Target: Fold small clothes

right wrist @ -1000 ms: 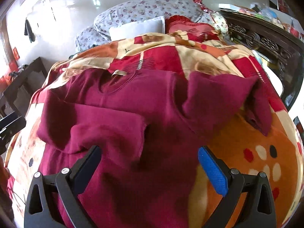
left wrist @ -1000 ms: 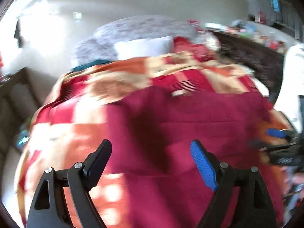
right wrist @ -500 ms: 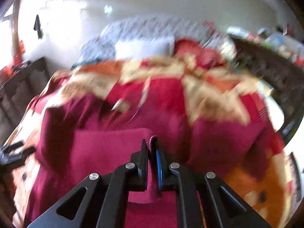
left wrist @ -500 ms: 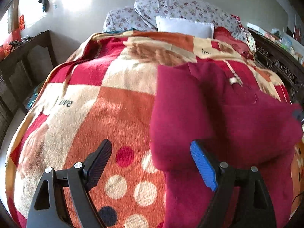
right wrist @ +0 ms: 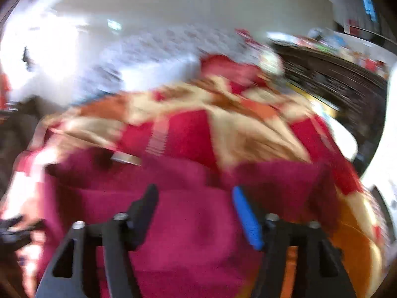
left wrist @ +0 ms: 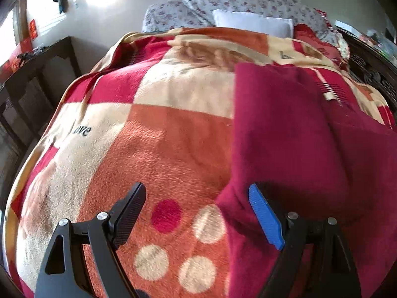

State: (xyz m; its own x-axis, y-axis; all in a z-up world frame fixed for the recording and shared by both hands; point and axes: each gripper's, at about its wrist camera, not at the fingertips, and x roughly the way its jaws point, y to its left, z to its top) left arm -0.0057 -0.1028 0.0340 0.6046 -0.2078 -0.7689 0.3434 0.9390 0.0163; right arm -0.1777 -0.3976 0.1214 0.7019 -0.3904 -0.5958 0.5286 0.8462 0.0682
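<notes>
I am holding my left gripper [left wrist: 196, 213] wide apart with nothing pinched; the sweater's edge is lying just by my blue finger [left wrist: 264, 219]. My right gripper [right wrist: 196, 211] is opening its jaws, and nothing is pinched there. The picture is blurry. I am seeing one dark red sweater [left wrist: 297, 134]. It is lying flat on one big spotted blanket [left wrist: 158, 149]. In the left view its long side is running from six o'clock up to twelve o'clock, neck end far away. Two flowery pillows [left wrist: 238, 0] and one white pillow [left wrist: 250, 22] are sitting at twelve o'clock.
</notes>
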